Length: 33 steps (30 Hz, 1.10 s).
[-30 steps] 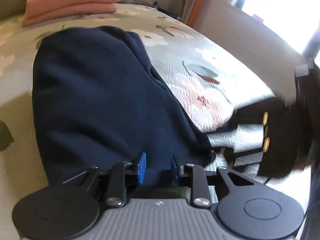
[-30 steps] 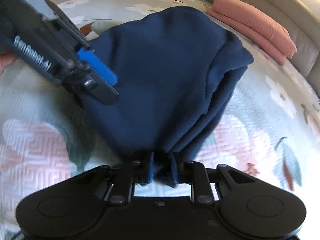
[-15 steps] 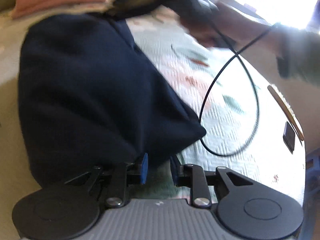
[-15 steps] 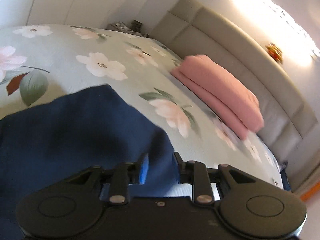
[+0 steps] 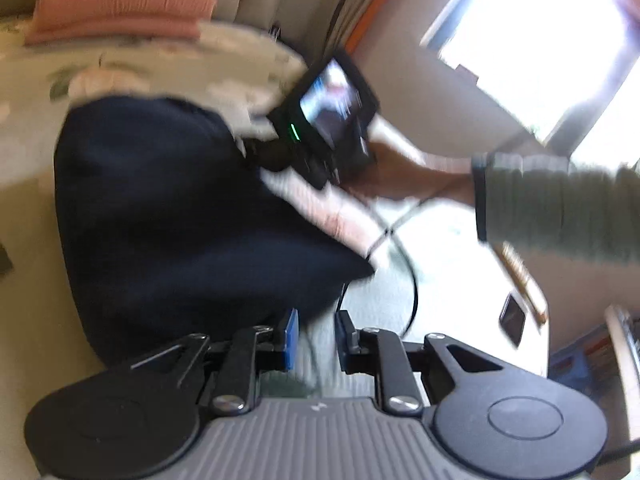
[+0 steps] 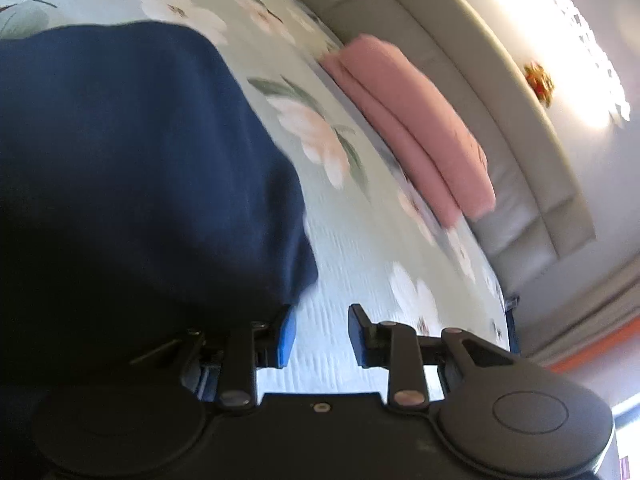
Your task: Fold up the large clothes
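- since a second ago, right gripper [image 6: 322, 334] let go of the navy garment [image 6: 132, 168]; its jaws have just been opening, nothing between them.
- left gripper [image 5: 316, 340] had been closing, empty.
- garment lay mid-bed [image 6: 360, 240], bunched.
- risk: loose layers could slide apart.

Navy garment [image 6: 132, 168]: soft matt knit cloth, no sheen. Folded pink garment [image 6: 416, 128]: matt cloth, finely ribbed. Bedspread [image 6: 360, 240]: quilted, textured fabric with printed flowers. Headboard [image 6: 480, 128]: smooth padded upholstery, slight sheen. Sleeve [image 5: 560, 204]: ribbed knit. Left gripper [image 5: 314, 338]: matt black plastic with blue pads.
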Available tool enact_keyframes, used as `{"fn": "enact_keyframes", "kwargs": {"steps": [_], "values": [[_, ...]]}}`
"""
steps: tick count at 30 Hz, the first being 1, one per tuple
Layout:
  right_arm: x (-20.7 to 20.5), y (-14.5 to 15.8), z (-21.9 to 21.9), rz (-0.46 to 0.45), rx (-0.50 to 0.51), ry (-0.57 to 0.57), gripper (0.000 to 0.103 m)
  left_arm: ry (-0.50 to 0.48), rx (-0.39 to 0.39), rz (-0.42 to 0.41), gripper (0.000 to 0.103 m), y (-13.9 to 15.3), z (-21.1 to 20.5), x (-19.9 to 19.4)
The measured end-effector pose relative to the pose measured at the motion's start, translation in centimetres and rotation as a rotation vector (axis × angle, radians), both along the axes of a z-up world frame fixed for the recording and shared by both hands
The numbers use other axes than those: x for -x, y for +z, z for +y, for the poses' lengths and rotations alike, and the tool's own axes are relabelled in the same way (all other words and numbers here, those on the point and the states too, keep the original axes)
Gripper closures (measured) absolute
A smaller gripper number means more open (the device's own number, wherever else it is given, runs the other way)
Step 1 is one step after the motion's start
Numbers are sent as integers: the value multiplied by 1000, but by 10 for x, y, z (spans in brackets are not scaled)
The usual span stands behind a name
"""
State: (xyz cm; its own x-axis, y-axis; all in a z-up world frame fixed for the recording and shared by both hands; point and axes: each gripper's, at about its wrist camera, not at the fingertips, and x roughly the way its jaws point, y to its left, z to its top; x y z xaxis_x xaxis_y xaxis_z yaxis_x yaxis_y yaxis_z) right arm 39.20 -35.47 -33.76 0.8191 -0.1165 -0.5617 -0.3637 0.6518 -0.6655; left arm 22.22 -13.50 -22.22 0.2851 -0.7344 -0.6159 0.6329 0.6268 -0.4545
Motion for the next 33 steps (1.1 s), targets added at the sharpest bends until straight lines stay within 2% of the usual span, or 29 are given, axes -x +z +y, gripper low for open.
{"fn": "enact_keyframes", "kwargs": {"steps": [4, 7, 12, 16, 19, 21, 24, 28, 30, 33], "values": [[25, 18, 0, -7, -30, 12, 65, 72, 53, -63, 81, 26, 11, -17], [39, 33, 7, -2, -84, 37, 58, 124, 10, -93, 77, 28, 10, -33], [64, 57, 24, 23, -197, 100, 53, 183, -64, -67, 77, 12, -1, -53], [78, 54, 36, 79, -250, 140, 53, 180, -106, -25, 77, -8, -12, -54], [87, 45, 37, 164, -319, 142, 53, 173, -158, 1, 77, -27, -20, -53], [87, 39, 29, 248, -409, 121, 54, 192, -152, 19, 76, -34, -17, -49], [96, 31, 8, 350, -571, 35, 52, 207, -146, 27, 76, -36, -14, -48], [110, 17, -22, 513, -757, -78, 51, 194, -179, 15, 76, -38, -18, -45], [123, 11, -32, 545, -802, -123, 51, 185, -193, 6, 76, -38, -19, -41], [137, 11, -40, 561, -815, -149, 52, 180, -199, -5, 76, -39, -16, -37]]}}
